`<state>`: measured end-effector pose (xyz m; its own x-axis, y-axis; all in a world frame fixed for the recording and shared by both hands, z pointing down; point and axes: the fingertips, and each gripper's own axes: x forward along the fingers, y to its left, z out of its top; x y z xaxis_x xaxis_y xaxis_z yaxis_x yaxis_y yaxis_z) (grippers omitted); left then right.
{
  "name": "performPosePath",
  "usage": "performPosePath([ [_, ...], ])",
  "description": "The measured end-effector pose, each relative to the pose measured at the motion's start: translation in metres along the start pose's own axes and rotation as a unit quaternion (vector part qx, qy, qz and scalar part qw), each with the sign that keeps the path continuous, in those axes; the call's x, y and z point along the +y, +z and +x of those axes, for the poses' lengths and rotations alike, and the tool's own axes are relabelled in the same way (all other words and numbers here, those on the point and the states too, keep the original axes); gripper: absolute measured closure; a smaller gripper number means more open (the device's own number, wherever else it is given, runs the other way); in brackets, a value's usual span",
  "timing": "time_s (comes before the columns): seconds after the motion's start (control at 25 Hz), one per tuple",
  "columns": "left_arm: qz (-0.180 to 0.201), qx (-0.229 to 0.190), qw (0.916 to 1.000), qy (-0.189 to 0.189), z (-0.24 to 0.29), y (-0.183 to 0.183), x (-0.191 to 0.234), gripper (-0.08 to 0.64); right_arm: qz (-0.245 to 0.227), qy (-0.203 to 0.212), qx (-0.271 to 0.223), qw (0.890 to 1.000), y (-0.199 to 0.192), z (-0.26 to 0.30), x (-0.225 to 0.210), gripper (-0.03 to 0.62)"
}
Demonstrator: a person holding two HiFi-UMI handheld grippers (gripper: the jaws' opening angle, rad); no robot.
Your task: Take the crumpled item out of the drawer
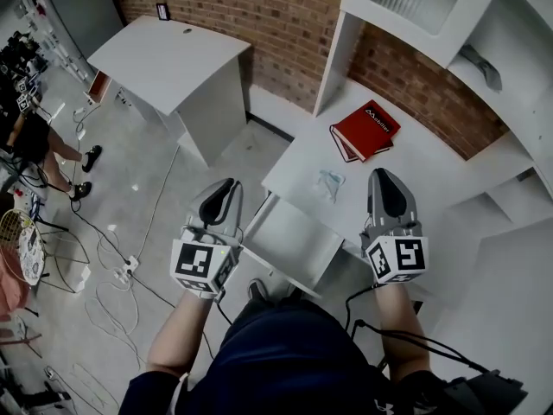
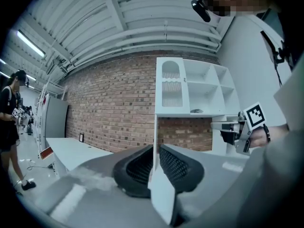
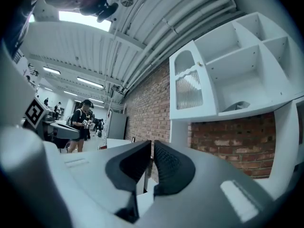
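Observation:
The crumpled pale item (image 1: 329, 182) lies on the white desk top (image 1: 415, 167), between a red book (image 1: 365, 130) and the pulled-out white drawer (image 1: 294, 242), whose inside shows nothing. My left gripper (image 1: 232, 185) hangs in the air left of the drawer, jaws together and empty. My right gripper (image 1: 383, 176) hovers over the desk just right of the crumpled item, also shut with nothing in it. In the left gripper view the jaws (image 2: 156, 148) point level at the brick wall and shelf. In the right gripper view the jaws (image 3: 152, 144) do the same.
A white shelf unit (image 1: 449, 15) stands on the desk against the brick wall (image 1: 259, 7). A second white desk (image 1: 173, 59) is to the left. Cables (image 1: 112, 292) trail over the floor, and people (image 1: 34, 137) stand at the far left.

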<state>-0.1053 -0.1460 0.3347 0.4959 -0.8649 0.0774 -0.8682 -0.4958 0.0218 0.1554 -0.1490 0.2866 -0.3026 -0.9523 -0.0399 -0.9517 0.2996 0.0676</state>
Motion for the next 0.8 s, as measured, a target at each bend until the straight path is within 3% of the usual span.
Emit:
performPosePath([
  [0.32, 0.006, -0.047, 0.9988, -0.015, 0.001, 0.043, -0.014, 0.514, -0.017, 0.006, -0.037, 0.999, 0.027, -0.014, 0.019, 0.589],
  [0.48, -0.015, -0.056, 0.9982, -0.015, 0.003, 0.057, -0.021, 0.514, -0.028, 0.011, -0.054, 0.998, 0.035, -0.019, 0.024, 0.589],
  [0.8, 0.010, -0.059, 0.9981, -0.017, 0.011, 0.061, -0.032, 0.514, -0.026, 0.011, -0.046, 0.999, 0.030, -0.016, 0.018, 0.591],
])
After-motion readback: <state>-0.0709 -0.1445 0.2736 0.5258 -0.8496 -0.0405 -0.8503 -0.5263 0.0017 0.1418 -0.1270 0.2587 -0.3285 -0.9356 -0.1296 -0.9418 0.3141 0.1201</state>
